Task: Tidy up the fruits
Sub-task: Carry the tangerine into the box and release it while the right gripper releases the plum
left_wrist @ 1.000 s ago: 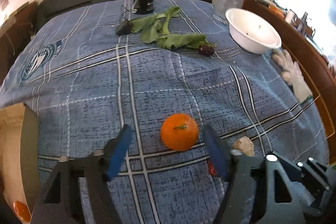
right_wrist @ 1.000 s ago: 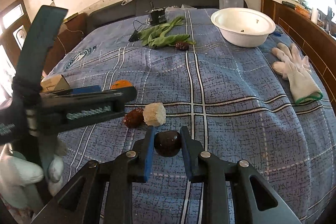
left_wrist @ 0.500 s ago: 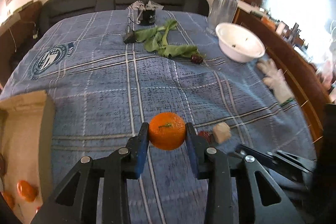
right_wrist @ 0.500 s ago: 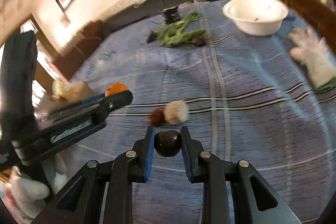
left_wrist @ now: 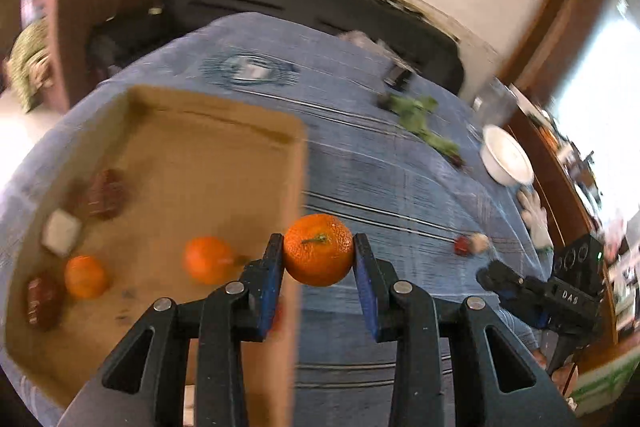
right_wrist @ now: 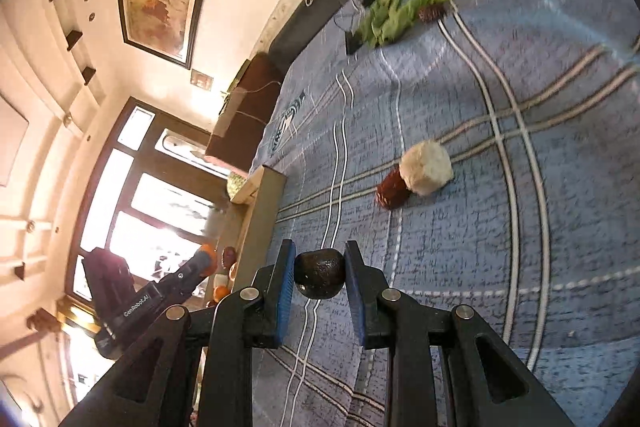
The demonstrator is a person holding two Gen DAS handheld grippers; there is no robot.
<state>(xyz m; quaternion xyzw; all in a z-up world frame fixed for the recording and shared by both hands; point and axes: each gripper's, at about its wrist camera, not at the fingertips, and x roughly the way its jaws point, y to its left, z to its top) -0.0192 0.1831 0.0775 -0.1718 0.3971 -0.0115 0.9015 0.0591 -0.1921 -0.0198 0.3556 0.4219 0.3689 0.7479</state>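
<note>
My left gripper is shut on an orange tangerine and holds it in the air at the right wall of a cardboard box. The box holds two tangerines, dark red fruits and a white cube. My right gripper is shut on a dark round fruit above the blue checked cloth. A red fruit and a white cube lie on the cloth ahead of it. The box wall stands to its left.
Green leaves and a dark red fruit lie far across the cloth. A white bowl and a white glove are near the wooden edge at the right. The left gripper's body shows in the right wrist view.
My left gripper closed on the tangerine, lifted it and swung left to the box. My right gripper, still holding the dark fruit, rose and tilted toward the box.
</note>
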